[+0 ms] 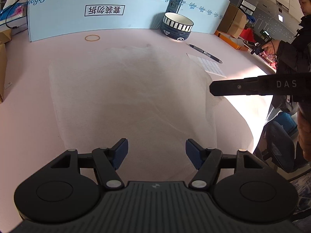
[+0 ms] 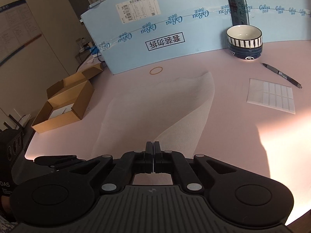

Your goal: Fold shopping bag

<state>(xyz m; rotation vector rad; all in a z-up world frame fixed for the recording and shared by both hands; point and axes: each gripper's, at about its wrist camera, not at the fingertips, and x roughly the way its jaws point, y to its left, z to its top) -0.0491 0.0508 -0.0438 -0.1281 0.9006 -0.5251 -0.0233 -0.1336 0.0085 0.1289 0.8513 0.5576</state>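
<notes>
Lying flat on the bench [image 2: 252,136], the thin, limp shopping bag [image 2: 175,106] is pinched at its near edge by the right tool [image 2: 153,147]; left tool [image 1: 156,152] is held apart above it.

thin, matt, see-through plastic bag [image 2: 155,104] on a smooth pink table [image 2: 223,139]; glossy ceramic bowl [image 2: 244,41]; matt black plastic gripper [image 2: 153,147]

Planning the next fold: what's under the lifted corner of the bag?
The right claw pinches the bag corner up; beneath shows only bare pink table in shadow. Under the flat part stays hidden.
</notes>
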